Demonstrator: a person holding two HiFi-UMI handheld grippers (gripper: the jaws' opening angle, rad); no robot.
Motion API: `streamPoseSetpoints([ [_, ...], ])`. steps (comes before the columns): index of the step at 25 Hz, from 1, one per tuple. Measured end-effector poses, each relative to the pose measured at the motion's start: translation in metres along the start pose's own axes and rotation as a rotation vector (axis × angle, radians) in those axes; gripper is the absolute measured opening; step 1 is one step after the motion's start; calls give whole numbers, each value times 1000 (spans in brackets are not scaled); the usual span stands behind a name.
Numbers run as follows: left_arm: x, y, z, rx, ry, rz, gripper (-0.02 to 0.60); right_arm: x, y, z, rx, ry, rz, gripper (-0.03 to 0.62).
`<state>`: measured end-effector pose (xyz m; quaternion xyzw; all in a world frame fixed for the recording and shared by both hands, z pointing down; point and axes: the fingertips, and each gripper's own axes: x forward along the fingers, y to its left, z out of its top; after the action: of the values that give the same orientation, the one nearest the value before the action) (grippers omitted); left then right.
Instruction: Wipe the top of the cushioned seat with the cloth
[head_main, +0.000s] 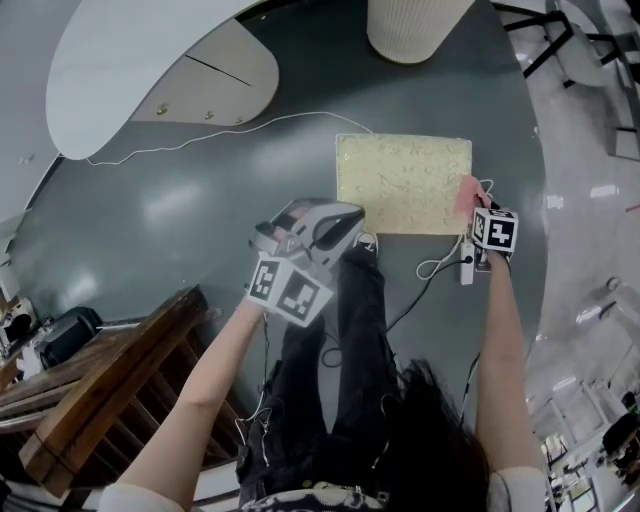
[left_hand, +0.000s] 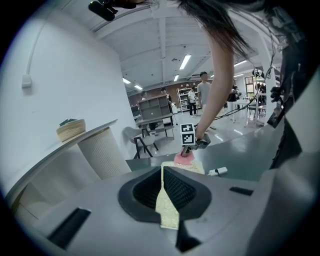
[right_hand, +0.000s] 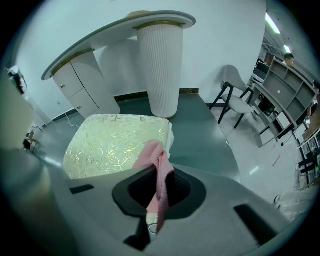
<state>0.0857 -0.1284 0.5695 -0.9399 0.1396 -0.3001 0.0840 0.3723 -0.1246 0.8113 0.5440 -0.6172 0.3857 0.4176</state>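
The cushioned seat (head_main: 405, 183) is a low cream block with a gold leaf pattern, standing on the grey floor. My right gripper (head_main: 478, 212) is at its near right corner, shut on a pink cloth (head_main: 467, 197) that rests on the seat's edge. In the right gripper view the cloth (right_hand: 152, 155) hangs pinched between the jaws (right_hand: 161, 172), with the seat (right_hand: 115, 142) just ahead. My left gripper (head_main: 312, 232) hovers off the seat's near left corner, jaws together and holding nothing. In the left gripper view, the left gripper (left_hand: 163, 172), the seat (left_hand: 197, 166) and the cloth (left_hand: 183, 158) all show.
A white ribbed pillar (head_main: 405, 25) stands just behind the seat, under a curved white counter (head_main: 130, 60). A power strip (head_main: 467, 262) and cables lie by the seat's near right corner. A wooden rack (head_main: 100, 390) is at the near left. A chair (right_hand: 235, 102) stands at the right.
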Motion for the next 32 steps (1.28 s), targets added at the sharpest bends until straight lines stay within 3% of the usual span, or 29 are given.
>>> streamPoseSetpoints([
  [4,-1,-3,1,3,2,7,14,-18,25,16,4,-91,67,14],
  [8,-8,-4,0,-12,6,23,14,-37,99,19,-44,-161,208,14],
  [14,-23,-11,-4,-7,9,21,12,-38,225,1,-154,-156,398,14],
  [19,-36,-17,-17,-21,26,27,14,-16,289,-14,-189,-113,459,14],
  [25,-42,-25,-22,-27,29,14,13,3,276,-31,-235,-45,403,14],
  [32,-36,-28,-21,-33,21,2,14,2,172,-53,-138,-4,235,14],
])
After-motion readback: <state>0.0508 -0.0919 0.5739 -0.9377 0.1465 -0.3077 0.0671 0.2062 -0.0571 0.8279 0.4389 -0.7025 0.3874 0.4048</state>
